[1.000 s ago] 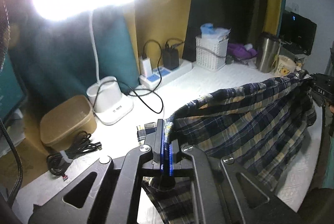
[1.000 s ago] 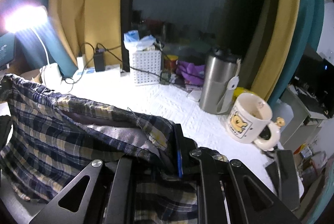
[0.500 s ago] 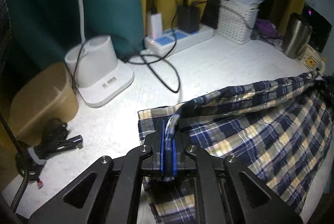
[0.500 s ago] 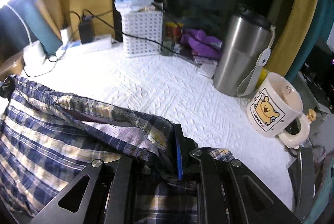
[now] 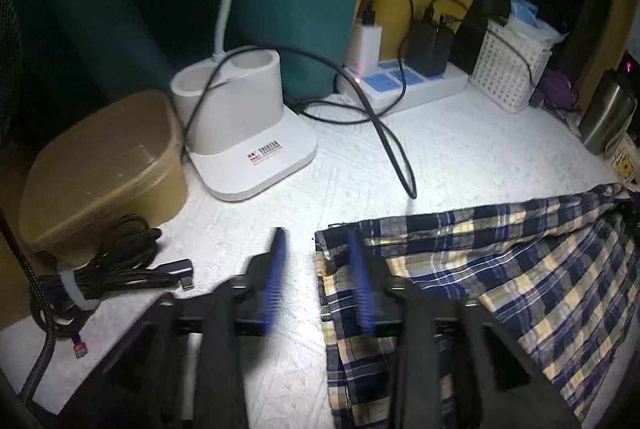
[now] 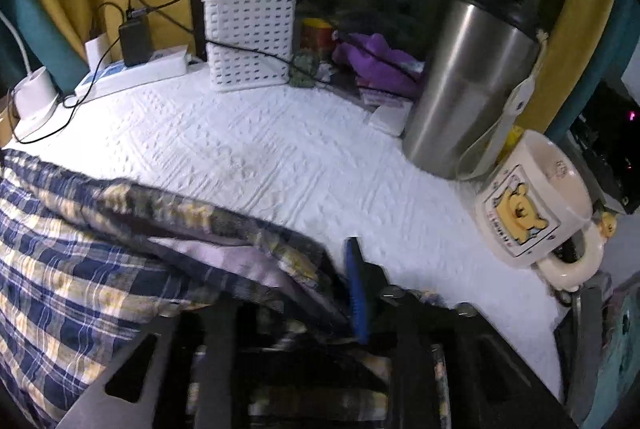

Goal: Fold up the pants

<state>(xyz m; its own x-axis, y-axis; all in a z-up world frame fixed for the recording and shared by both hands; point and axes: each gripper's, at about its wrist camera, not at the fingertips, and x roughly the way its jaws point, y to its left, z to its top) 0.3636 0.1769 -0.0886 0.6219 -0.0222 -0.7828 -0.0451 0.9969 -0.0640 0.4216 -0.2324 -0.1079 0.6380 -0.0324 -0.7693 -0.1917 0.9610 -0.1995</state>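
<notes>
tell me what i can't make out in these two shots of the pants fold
- Left wrist view: the plaid pants run off the bottom and right edges, so their full shape is unknown; the left gripper, its jaws opening with only white cloth between them, is motion-blurred.
- Right wrist view: the right gripper is opening, but pants fabric covers its left finger; whether the pads touch cloth is unclear.
- Right wrist view: small print on the bear mug is unreadable.

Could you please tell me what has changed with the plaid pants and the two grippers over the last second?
Both grippers carried the plaid pants down onto the white table cover and are now letting go. The left gripper has freed the corner, its jaws opening with nothing between them. The right gripper is opening too, the cloth still lying across it. The lamp base, power strip, basket, tumbler and mug stayed put.
</notes>
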